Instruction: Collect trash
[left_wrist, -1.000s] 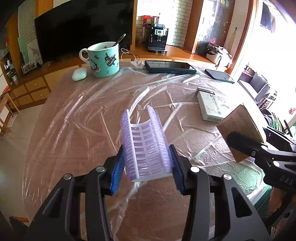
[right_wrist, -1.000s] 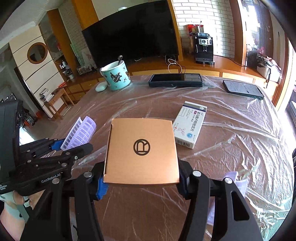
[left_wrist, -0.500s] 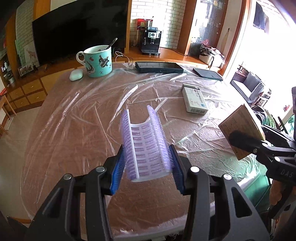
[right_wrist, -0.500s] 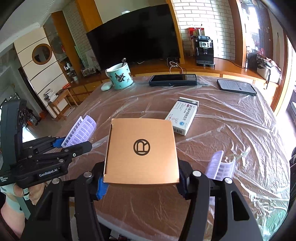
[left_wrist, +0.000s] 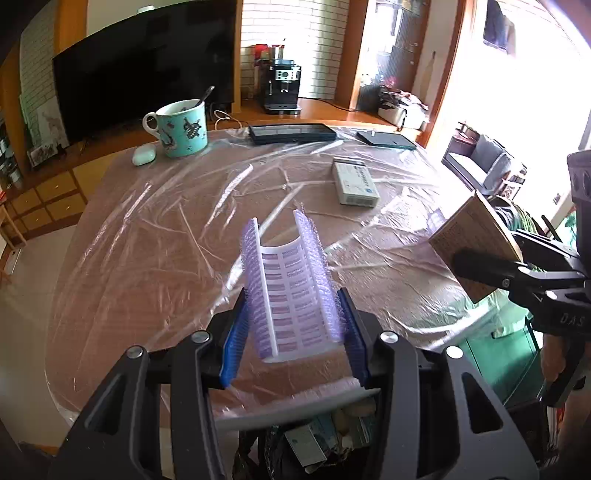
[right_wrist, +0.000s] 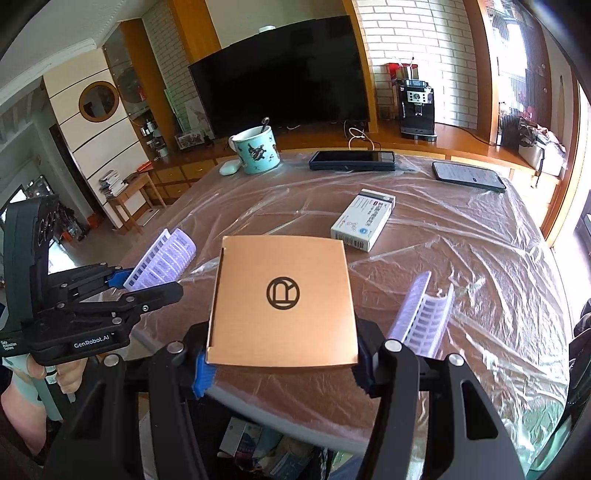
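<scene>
My left gripper (left_wrist: 293, 332) is shut on a curled purple blister pack (left_wrist: 291, 288) and holds it above the table's near edge; the pack also shows in the right wrist view (right_wrist: 162, 260). My right gripper (right_wrist: 282, 363) is shut on a flat copper-brown box (right_wrist: 282, 301) with a round logo; the box also shows in the left wrist view (left_wrist: 476, 243). A second purple blister pack (right_wrist: 424, 317) lies on the plastic-covered table (right_wrist: 461, 236). A white medicine box (right_wrist: 364, 219) lies farther back. A trash bin with discarded boxes (left_wrist: 321, 439) sits below the table edge, under both grippers.
A teal mug with a spoon (left_wrist: 181, 129), a white earbud case (left_wrist: 144, 154), a dark tablet (left_wrist: 291, 133) and a phone (right_wrist: 469, 176) stand at the far side of the table. A TV (right_wrist: 284, 96) and coffee machine (right_wrist: 417, 109) are behind.
Both grippers have drawn back toward the near edge of the table with their loads; the trash bin below has come into view.
</scene>
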